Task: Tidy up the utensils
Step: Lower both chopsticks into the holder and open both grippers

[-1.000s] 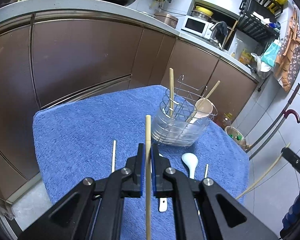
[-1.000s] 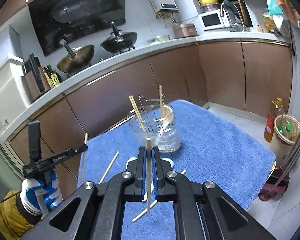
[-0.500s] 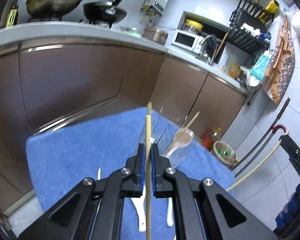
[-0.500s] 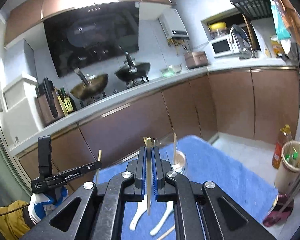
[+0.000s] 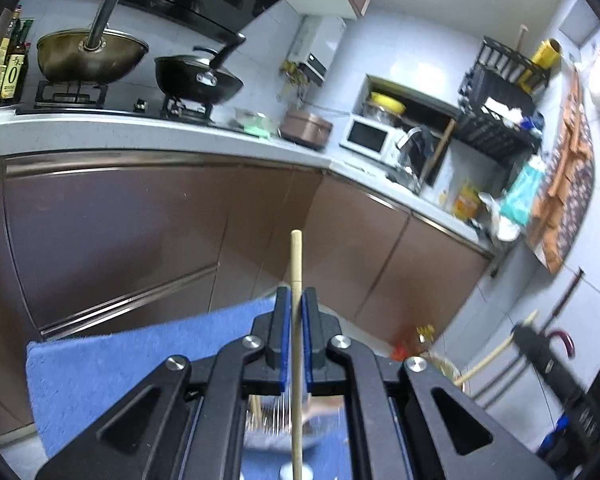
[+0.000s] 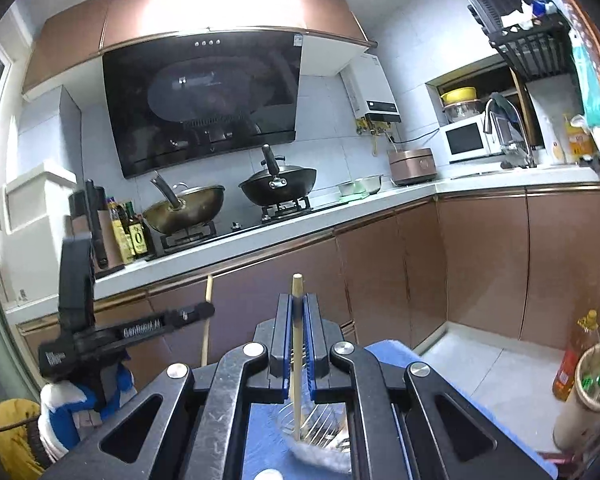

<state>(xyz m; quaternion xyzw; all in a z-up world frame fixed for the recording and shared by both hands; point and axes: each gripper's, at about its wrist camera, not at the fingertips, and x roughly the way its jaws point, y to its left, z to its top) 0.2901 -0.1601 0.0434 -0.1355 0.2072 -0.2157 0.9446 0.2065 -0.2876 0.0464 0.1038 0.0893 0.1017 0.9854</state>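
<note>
Utensil holder point(image 6: 316, 436) on towel point(image 5: 112, 364), below both grippers; counter point(image 6: 340, 216) w/ woks behind.

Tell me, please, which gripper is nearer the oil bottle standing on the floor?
Right, most likely. The right gripper holds its chopstick over the side of the blue mat nearest the oil bottle; the left gripper sits farther off, toward the stove.
</note>
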